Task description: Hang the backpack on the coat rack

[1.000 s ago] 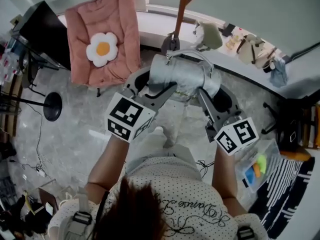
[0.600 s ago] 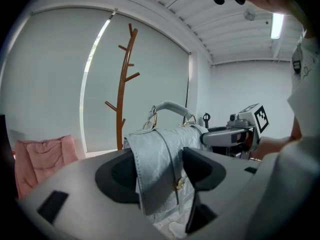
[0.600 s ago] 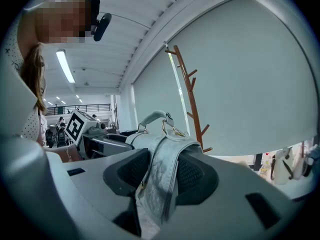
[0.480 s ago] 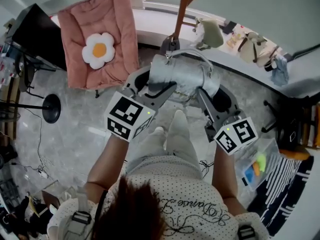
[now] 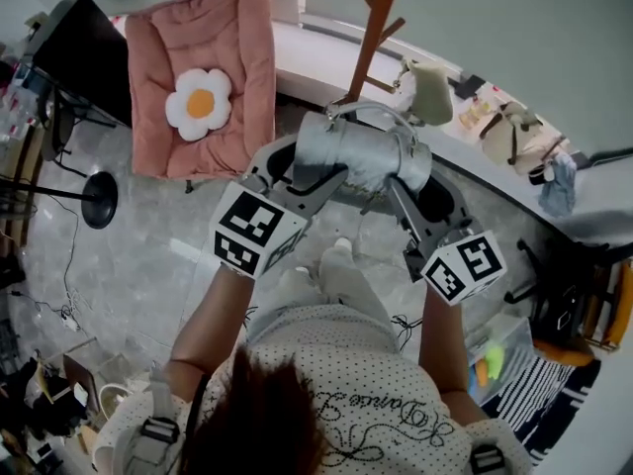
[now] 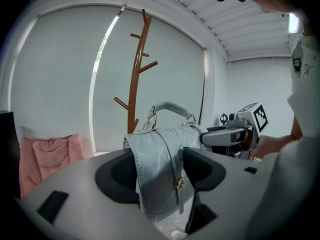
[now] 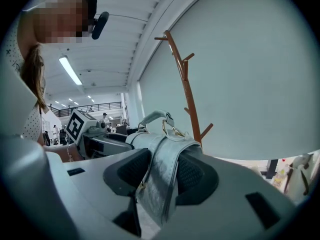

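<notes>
A pale grey backpack (image 5: 361,151) with a top handle (image 5: 374,112) hangs in the air between both grippers. My left gripper (image 5: 295,166) is shut on its left side, my right gripper (image 5: 407,188) on its right side. In the left gripper view the backpack (image 6: 162,166) is pinched between the dark pads, handle (image 6: 170,107) upright. The right gripper view shows the backpack (image 7: 160,176) squeezed the same way. The brown wooden coat rack (image 5: 374,23) stands just beyond the bag; its trunk and pegs (image 6: 136,74) rise behind the handle, the coat rack (image 7: 186,84) to the right of the bag.
A pink cushion with a flower (image 5: 201,72) lies on a chair at the left. A white ledge (image 5: 475,151) with small bags runs behind the rack. A black lamp base (image 5: 101,198) and cables sit on the floor at left, a plastic bin (image 5: 490,364) at right.
Both grippers have carried the backpack forward toward the coat rack, which now looms larger and closer above the bag. The grip on the bag looks unchanged.
</notes>
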`<state>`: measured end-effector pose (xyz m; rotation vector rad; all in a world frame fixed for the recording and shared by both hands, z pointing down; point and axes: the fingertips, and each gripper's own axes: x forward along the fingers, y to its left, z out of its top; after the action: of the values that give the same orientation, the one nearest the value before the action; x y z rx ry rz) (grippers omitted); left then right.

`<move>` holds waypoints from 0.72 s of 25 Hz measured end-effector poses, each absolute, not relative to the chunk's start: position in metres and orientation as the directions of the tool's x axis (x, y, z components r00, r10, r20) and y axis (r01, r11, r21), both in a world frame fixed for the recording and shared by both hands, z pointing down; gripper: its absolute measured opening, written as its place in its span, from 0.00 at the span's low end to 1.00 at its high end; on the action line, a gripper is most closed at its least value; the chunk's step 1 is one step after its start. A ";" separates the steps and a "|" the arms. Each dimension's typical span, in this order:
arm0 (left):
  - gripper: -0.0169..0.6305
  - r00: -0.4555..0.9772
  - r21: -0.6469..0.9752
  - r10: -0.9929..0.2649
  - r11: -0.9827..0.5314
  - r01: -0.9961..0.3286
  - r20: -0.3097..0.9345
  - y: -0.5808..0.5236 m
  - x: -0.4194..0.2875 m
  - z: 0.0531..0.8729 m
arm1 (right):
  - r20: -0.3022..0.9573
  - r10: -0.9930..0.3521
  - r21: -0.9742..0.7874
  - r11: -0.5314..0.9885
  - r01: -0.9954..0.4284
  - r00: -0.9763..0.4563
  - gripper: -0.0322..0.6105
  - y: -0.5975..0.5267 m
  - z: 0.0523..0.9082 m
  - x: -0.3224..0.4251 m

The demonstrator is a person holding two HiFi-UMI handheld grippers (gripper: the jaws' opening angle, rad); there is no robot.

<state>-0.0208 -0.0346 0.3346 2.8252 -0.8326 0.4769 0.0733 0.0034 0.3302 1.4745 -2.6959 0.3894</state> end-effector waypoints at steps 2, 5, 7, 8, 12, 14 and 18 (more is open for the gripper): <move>0.44 0.781 0.057 -0.526 -0.817 -0.574 0.338 -0.047 -0.010 0.332 | 0.156 -0.807 -0.193 0.540 -0.819 -0.569 0.32 -0.012 0.328 0.085; 0.44 0.753 0.055 -0.559 -0.790 -0.611 0.346 -0.058 0.000 0.331 | 0.151 -0.782 -0.186 0.578 -0.794 -0.605 0.32 -0.029 0.325 0.097; 0.44 0.736 0.059 -0.578 -0.772 -0.633 0.352 -0.064 0.005 0.334 | 0.155 -0.767 -0.189 0.596 -0.781 -0.623 0.32 -0.037 0.328 0.103; 0.44 0.731 0.062 -0.588 -0.763 -0.644 0.346 -0.067 0.007 0.335 | 0.157 -0.760 -0.192 0.603 -0.775 -0.630 0.32 -0.040 0.330 0.105; 0.44 0.713 0.079 -0.598 -0.744 -0.664 0.365 -0.078 0.012 0.345 | 0.170 -0.744 -0.217 0.612 -0.761 -0.647 0.32 -0.053 0.341 0.110; 0.44 0.709 0.090 -0.594 -0.739 -0.668 0.381 -0.084 0.012 0.353 | 0.183 -0.739 -0.230 0.610 -0.759 -0.649 0.32 -0.060 0.349 0.110; 0.44 0.715 0.111 -0.576 -0.743 -0.660 0.396 -0.099 0.011 0.369 | 0.211 -0.743 -0.240 0.590 -0.771 -0.635 0.32 -0.074 0.364 0.109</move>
<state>0.0114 -0.0992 0.3687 2.6769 -0.9819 0.4975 0.1094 -0.0743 0.3638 1.2993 -2.7218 0.4761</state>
